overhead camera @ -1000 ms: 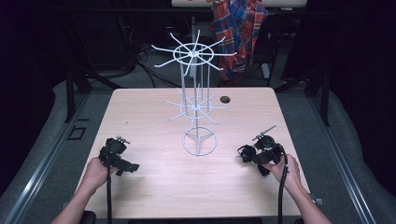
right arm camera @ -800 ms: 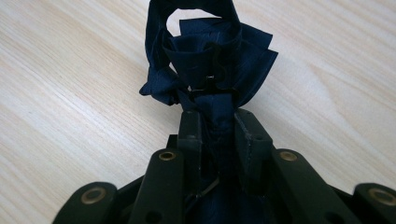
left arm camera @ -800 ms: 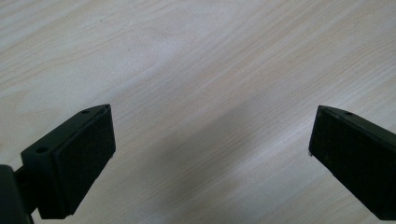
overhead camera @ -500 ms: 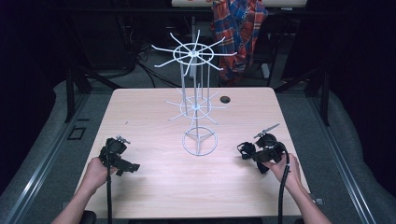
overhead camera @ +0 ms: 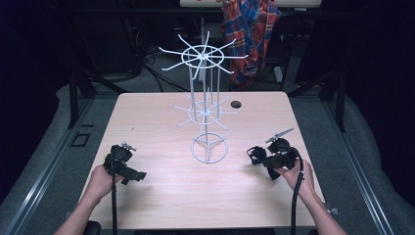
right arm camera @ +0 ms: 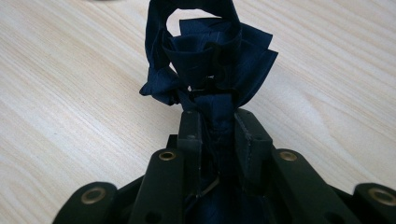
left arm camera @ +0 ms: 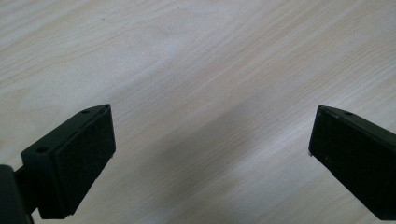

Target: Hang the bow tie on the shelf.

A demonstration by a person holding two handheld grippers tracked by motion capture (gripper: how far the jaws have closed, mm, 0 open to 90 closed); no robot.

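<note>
A: What's nearest the person?
B: At seven o'clock the left gripper [overhead camera: 138,176] sits with jaws wide apart over bare table [left arm camera: 196,70]. At four o'clock the right gripper [right arm camera: 217,122] is clamped on a folded dark-blue cloth [right arm camera: 212,51].
A: And beyond?
B: Dead centre stands a white wire rack [overhead camera: 205,110]; a small dark hole [overhead camera: 236,104] lies at one o'clock, near the far edge.

Bright lit table [overhead camera: 161,117], dark surroundings; close views slightly soft.
</note>
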